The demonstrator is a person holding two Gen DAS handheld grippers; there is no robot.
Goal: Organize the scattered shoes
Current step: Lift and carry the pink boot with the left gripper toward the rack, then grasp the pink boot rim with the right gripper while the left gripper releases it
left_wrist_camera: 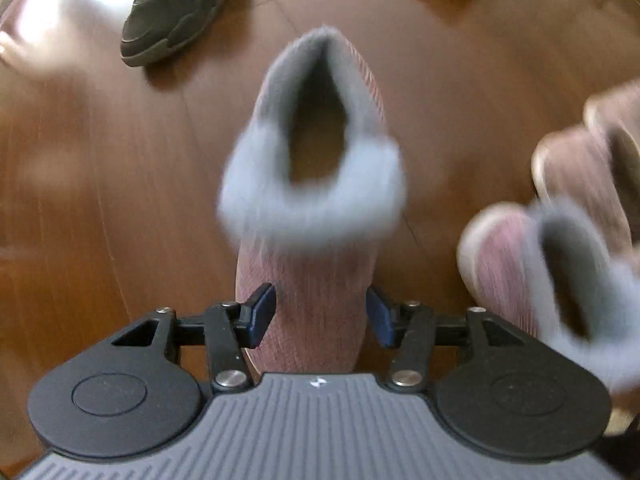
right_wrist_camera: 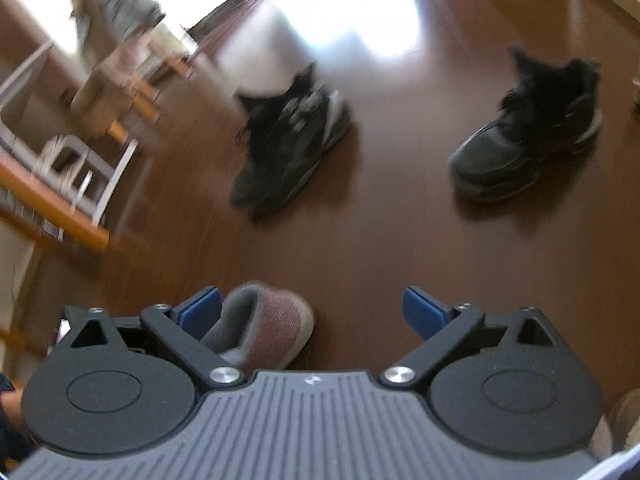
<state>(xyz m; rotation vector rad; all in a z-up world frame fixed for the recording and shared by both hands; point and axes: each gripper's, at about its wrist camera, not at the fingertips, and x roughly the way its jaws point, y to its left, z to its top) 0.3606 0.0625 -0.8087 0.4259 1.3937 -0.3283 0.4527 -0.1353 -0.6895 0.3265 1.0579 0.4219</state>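
The left tongs grip a pink slipper by its toe, its fluffy opening pointing away. The right tongs gape wide, holding nothing; another slipper lies on the floor beside their left finger, two black sneakers beyond.

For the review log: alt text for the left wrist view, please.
The left tongs grip a pink slipper with a grey fluffy collar above a wooden floor. Similar slippers lie at right, a dark sneaker at upper left.
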